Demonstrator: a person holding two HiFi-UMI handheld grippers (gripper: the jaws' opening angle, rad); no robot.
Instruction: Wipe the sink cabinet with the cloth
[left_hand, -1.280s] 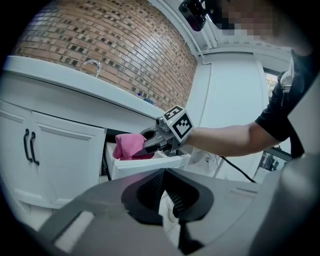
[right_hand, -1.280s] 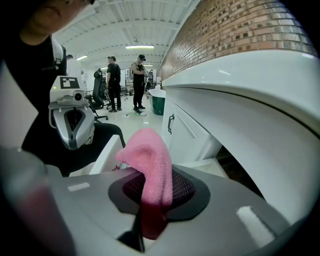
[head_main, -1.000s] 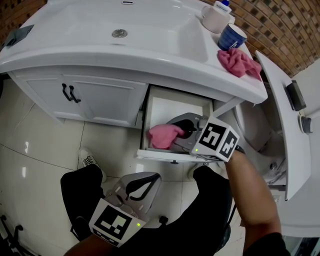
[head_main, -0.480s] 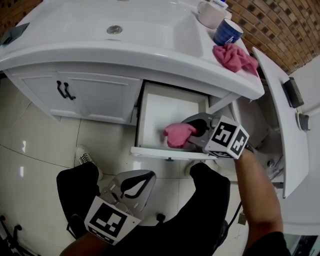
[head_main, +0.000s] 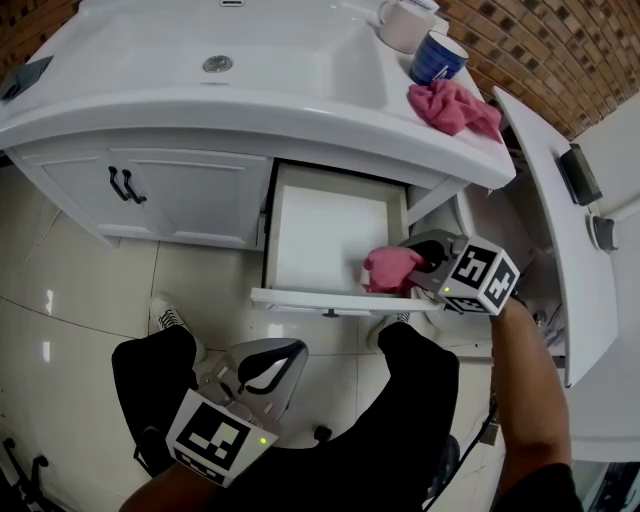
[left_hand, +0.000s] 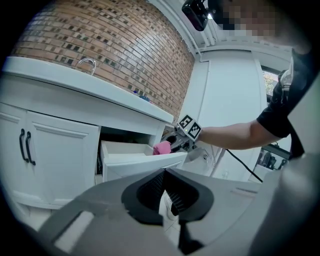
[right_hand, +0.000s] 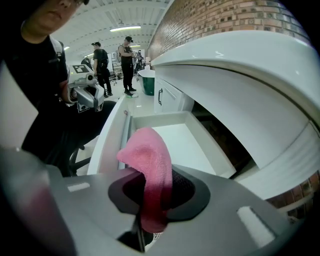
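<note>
The white sink cabinet (head_main: 160, 190) has its right drawer (head_main: 330, 240) pulled out. My right gripper (head_main: 408, 272) is shut on a pink cloth (head_main: 390, 268) at the drawer's right front corner. In the right gripper view the cloth (right_hand: 150, 175) bulges up from between the jaws, over the drawer (right_hand: 170, 140). My left gripper (head_main: 262, 380) hangs low over the person's lap, away from the cabinet, shut with nothing in it. In the left gripper view the drawer (left_hand: 140, 157), the cloth (left_hand: 161, 148) and the right gripper (left_hand: 172, 145) show ahead.
A second pink cloth (head_main: 452, 106) lies on the countertop (head_main: 300, 110) beside a blue cup (head_main: 436, 57) and a white mug (head_main: 403, 22). The cabinet's left doors have black handles (head_main: 120, 184). A white toilet (head_main: 560, 200) stands right. People (right_hand: 127, 57) stand far off.
The right gripper has carried the pink cloth rightward along the drawer, from its left part to its right front corner. The left gripper has stayed in place.
</note>
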